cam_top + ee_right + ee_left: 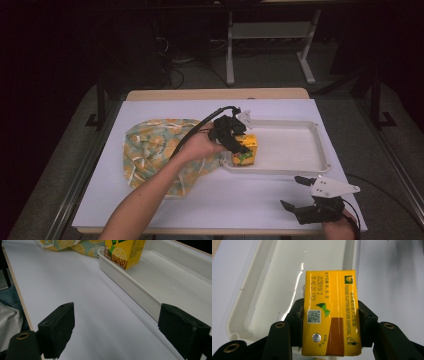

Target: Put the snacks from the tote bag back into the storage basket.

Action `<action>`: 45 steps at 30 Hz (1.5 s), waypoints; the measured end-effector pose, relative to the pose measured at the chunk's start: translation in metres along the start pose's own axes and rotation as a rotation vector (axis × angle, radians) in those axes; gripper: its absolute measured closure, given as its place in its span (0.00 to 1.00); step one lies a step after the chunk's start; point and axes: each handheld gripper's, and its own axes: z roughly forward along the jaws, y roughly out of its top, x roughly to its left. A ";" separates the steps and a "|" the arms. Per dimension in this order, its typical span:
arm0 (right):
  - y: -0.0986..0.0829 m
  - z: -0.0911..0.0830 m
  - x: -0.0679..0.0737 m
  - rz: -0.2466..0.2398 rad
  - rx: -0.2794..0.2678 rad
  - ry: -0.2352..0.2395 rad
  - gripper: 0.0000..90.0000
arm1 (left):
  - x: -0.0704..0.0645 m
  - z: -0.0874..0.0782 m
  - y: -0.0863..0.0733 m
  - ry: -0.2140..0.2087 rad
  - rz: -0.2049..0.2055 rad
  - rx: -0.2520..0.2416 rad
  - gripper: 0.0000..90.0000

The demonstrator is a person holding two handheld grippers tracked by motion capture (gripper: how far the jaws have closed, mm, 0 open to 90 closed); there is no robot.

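A yellow drink carton [246, 149] stands in the left end of the white tray [300, 169]. My left gripper [239, 143] is shut on it from above. In the left gripper view the carton's top [331, 312] sits clamped between both black jaws, over the tray's floor [284, 277]. The right gripper view shows the carton's lemon-printed lower part [125, 251] resting inside the tray [135, 290]. My right gripper [298, 194] hovers open near the table's front right edge, below the tray, with nothing between its jaws [117, 330].
A patterned orange and green cloth bag [155, 150] lies left of the tray on the white table cover [240, 200]. The bag's edge [72, 246] reaches the tray's corner. Table legs and cables stand on the floor beyond the far edge.
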 end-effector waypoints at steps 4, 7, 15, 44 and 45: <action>0.000 0.000 0.000 -0.001 0.001 0.001 0.15 | 0.000 0.001 0.000 -0.005 -0.001 0.003 0.56; 0.000 0.000 0.000 0.003 0.001 0.000 0.15 | 0.000 0.003 0.000 -0.004 0.001 0.006 0.56; 0.000 0.000 0.000 -0.007 0.003 -0.003 0.15 | -0.001 0.007 0.000 -0.006 0.005 0.015 0.56; 0.000 -0.001 0.000 0.001 -0.002 -0.005 0.15 | -0.003 0.019 -0.004 0.001 0.020 0.054 0.56; 0.000 -0.001 0.000 0.000 -0.001 -0.005 0.15 | -0.004 0.021 -0.004 0.001 0.023 0.063 0.56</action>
